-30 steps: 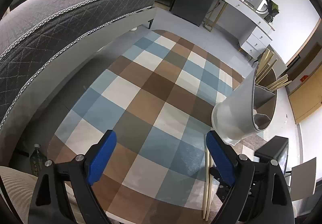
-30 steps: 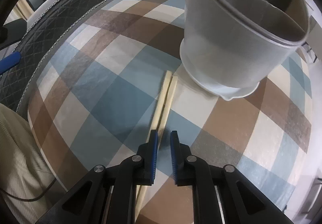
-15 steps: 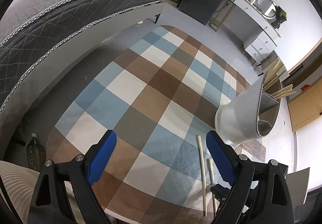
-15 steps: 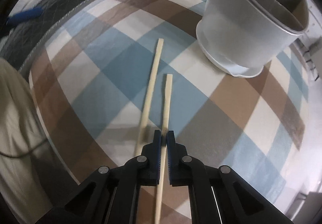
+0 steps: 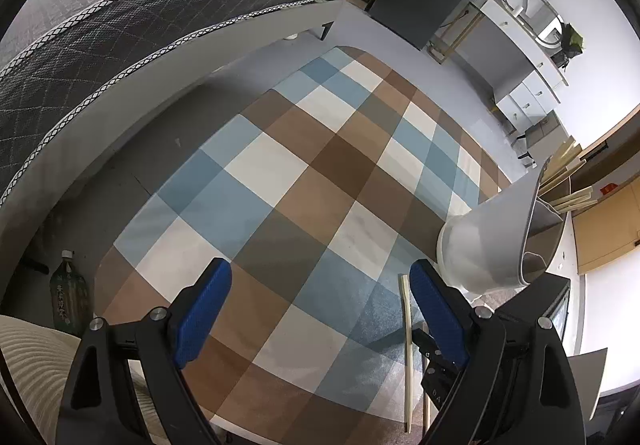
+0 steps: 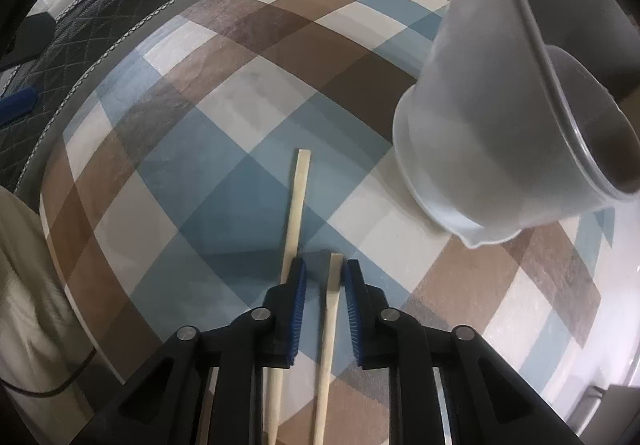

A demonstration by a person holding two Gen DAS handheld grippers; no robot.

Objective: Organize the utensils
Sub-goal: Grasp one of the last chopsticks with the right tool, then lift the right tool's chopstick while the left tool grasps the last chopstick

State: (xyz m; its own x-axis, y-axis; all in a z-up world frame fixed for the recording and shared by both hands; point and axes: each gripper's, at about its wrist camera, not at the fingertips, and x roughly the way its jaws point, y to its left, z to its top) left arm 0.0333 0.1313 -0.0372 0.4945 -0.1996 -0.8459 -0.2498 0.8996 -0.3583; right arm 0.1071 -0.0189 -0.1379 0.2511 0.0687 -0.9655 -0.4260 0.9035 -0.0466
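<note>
My right gripper [image 6: 324, 265] points steeply down at the blue, brown and cream checked tabletop [image 6: 240, 105]. Its blue pads stand narrow, with one pale wooden chopstick [image 6: 330, 309] lying between them. A slim gap shows on either side of the stick, so the pads are around it, not pressing on it. The stick's blunt end sits about level with my fingertips.

A second, longer pale wooden chopstick [image 6: 296, 205] lies flat just to the left of my left-hand finger, running ahead past the tips and passing partly under that finger.

The white plastic utensil holder [image 6: 480, 125] stands ahead and to the right of this gripper — near, but apart from both sticks.

My left gripper [image 5: 320, 281] hangs over the same checked top with its pads spread wide and nothing between them. Several more pale sticks [image 5: 568, 201] poke out of the holder's far compartment, well off to this gripper's right.
</note>
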